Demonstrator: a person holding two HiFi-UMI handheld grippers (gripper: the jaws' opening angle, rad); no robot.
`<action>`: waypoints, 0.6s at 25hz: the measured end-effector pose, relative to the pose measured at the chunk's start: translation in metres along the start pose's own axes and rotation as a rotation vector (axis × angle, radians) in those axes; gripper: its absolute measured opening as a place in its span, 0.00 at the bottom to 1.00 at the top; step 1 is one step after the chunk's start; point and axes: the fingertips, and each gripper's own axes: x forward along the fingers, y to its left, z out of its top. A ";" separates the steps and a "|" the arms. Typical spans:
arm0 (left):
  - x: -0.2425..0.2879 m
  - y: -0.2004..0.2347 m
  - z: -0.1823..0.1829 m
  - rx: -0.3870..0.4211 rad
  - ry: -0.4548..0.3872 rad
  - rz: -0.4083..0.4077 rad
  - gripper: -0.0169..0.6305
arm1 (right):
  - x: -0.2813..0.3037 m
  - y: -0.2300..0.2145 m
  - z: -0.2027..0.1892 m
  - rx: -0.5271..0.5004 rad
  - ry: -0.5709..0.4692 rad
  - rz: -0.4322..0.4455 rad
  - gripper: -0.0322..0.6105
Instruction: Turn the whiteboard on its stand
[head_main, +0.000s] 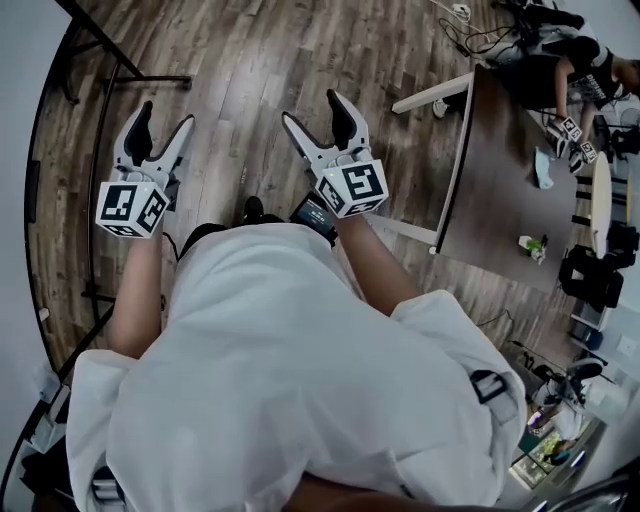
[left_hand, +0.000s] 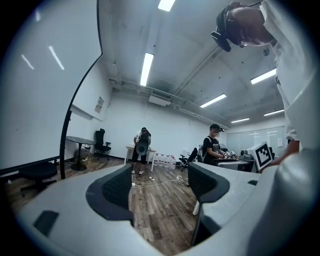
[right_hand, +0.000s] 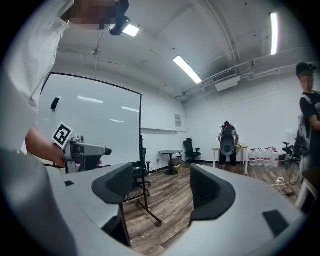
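Now | left hand-held gripper wide, empty | right hand-held gripper wide, empty | whiteboard untouched

no readable word, number or brand is found in any view. only black-and-white square marker patterns, without letters, are carried on the cube of the left gripper and the cube of the right gripper. a small paper notice is seen pinned on the wall, print too small to be read. white print on a person's dark shirt is too blurred to be read.
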 end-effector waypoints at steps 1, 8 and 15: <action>0.007 0.005 0.002 0.002 -0.002 0.006 0.55 | 0.009 -0.005 -0.002 0.000 0.003 0.010 0.60; 0.055 0.040 0.004 0.030 0.002 0.035 0.55 | 0.060 -0.039 -0.004 0.014 0.001 0.021 0.60; 0.109 0.086 -0.014 -0.005 0.015 0.034 0.55 | 0.112 -0.078 -0.018 0.015 0.043 -0.006 0.60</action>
